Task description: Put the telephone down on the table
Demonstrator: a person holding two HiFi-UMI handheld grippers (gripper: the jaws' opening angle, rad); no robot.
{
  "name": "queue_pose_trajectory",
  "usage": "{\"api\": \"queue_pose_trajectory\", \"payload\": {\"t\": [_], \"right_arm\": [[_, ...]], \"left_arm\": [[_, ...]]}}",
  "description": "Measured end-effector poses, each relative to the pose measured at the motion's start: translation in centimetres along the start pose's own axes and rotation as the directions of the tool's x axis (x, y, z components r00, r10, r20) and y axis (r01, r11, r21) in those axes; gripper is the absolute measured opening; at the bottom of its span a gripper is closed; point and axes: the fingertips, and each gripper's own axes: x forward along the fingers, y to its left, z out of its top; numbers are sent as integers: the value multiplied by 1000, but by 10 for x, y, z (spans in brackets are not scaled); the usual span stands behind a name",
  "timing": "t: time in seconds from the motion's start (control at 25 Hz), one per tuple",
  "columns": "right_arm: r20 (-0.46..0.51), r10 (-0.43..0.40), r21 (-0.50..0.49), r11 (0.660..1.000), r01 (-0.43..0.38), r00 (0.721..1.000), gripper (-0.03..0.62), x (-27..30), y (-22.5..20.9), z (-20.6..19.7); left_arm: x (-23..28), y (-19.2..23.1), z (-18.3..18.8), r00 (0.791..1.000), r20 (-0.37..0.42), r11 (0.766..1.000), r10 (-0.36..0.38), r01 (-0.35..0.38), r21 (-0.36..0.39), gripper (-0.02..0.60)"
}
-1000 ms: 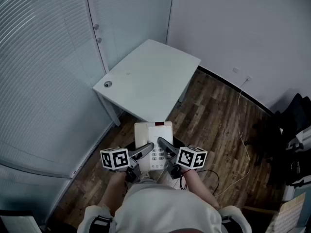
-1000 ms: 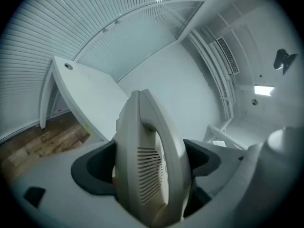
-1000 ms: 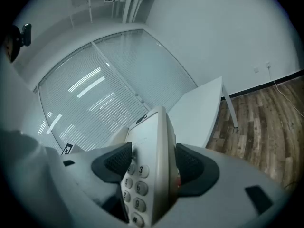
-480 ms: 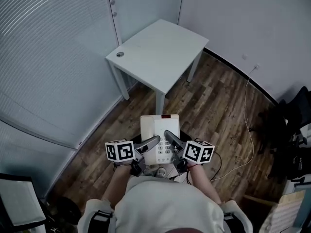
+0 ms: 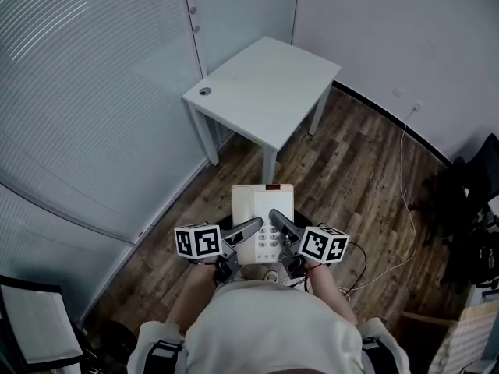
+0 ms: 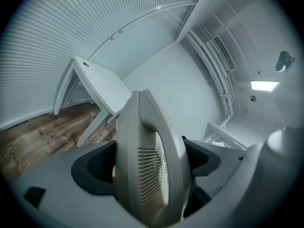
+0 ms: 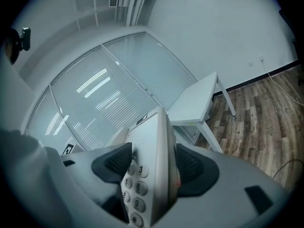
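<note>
A cream desk telephone (image 5: 262, 218) with a handset on its left and a keypad on its right hangs in the air in front of the person, over the floor. My left gripper (image 5: 251, 226) is shut on its left edge, by the handset (image 6: 145, 160). Shut on the right edge beside the keys (image 7: 137, 189) is my right gripper (image 5: 276, 217). The white table (image 5: 269, 90) stands ahead, a short way beyond the phone, and its top is bare save for a round cable hole (image 5: 204, 92) at the left corner.
Glass walls with blinds (image 5: 86, 92) run along the left and behind the table. A white cable (image 5: 406, 201) lies on the wooden floor (image 5: 351, 185) at the right. Dark chairs and gear (image 5: 468, 216) crowd the far right. A white-framed thing (image 5: 35, 326) shows at the bottom left.
The table now sits farther ahead and more to the right in the head view. Both grippers keep the same hold on the telephone.
</note>
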Motion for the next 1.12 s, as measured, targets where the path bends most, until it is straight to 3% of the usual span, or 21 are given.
{"api": "queue_pose_trajectory", "payload": {"t": [0.36, 1.12], "right_arm": [[-4, 20, -6, 1000, -20, 1000, 301, -3, -2, 7], [-68, 63, -11, 998, -64, 996, 293, -20, -45, 26]], "left_arm": [[3, -4, 0, 1000, 28, 1000, 1, -1, -6, 420], [49, -16, -15, 996, 82, 998, 42, -38, -50, 420]]}}
